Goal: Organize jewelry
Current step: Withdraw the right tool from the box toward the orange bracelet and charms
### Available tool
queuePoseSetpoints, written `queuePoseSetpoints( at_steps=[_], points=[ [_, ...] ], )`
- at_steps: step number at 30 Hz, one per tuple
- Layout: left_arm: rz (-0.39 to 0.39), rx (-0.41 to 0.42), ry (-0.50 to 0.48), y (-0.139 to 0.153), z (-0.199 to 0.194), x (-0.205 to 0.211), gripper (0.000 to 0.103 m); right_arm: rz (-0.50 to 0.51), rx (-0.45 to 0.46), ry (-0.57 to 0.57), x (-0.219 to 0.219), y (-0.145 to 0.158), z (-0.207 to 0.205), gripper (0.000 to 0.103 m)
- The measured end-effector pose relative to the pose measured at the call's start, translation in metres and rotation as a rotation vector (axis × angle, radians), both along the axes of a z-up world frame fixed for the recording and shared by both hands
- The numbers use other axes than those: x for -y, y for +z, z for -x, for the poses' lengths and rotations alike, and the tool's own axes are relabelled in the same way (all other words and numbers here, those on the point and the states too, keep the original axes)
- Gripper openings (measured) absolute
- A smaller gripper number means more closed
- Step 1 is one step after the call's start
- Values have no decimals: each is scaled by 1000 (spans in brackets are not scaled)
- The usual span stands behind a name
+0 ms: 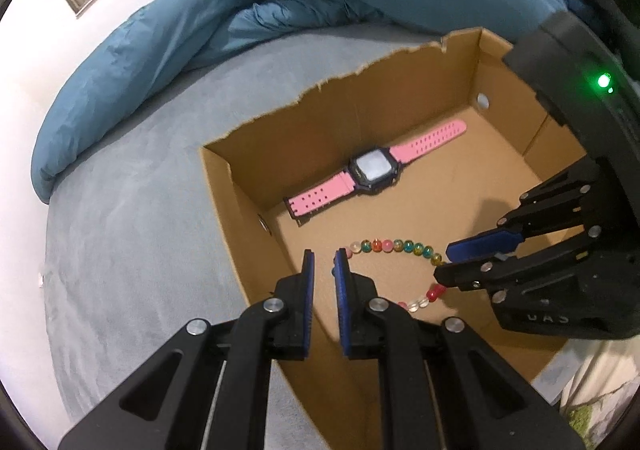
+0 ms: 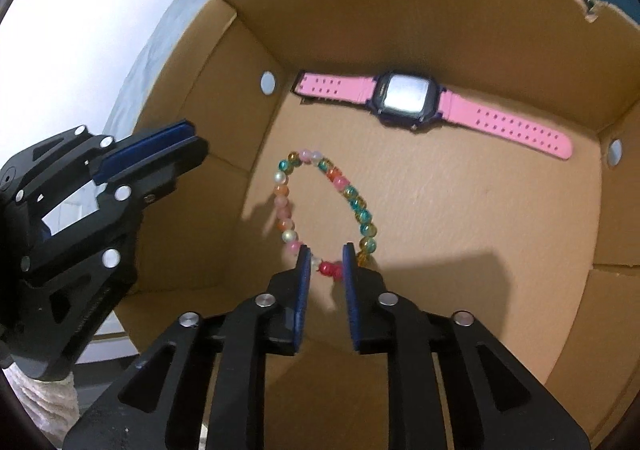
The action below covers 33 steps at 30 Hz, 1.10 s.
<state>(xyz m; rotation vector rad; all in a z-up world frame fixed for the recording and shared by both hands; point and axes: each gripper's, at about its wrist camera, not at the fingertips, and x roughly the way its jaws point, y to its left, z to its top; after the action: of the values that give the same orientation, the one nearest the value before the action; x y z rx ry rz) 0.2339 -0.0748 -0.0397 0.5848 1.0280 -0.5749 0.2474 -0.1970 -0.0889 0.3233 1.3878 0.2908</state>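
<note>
Right gripper (image 2: pixel 325 264): fingers parted w/ a gap, red beads of bracelet (image 2: pixel 352 193) between the tips, no squeeze seen; prob. set down in box (image 2: pixel 440 1). Left gripper (image 1: pixel 323 266): narrowly parted, nothing held, over box edge. Beyond the tips, watch (image 2: pixel 408 95) laid flat along far wall.
</note>
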Motion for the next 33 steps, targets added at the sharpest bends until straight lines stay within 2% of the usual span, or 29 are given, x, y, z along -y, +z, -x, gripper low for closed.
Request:
queuePoseSetpoints(
  at_steps=[5,11,16,20,27,33],
  points=[
    [72,37,15,16,5,-8,12,31,77,-16,7,18,2,26],
    [196,105,33,47,25,-25,23,76,233,-50,21,53,22,36],
    [319,161,72,76,55,-50,43,153,445,-109,26,93,73,44],
    [394,189,117,87,90,-73,53,171,534,-159,27,106,114,48],
    [401,175,174,72,145,-96,60,239,633,-187,18,97,185,61],
    [367,140,181,50,171,-95,62,265,614,-212,15,80,221,66]
  ],
)
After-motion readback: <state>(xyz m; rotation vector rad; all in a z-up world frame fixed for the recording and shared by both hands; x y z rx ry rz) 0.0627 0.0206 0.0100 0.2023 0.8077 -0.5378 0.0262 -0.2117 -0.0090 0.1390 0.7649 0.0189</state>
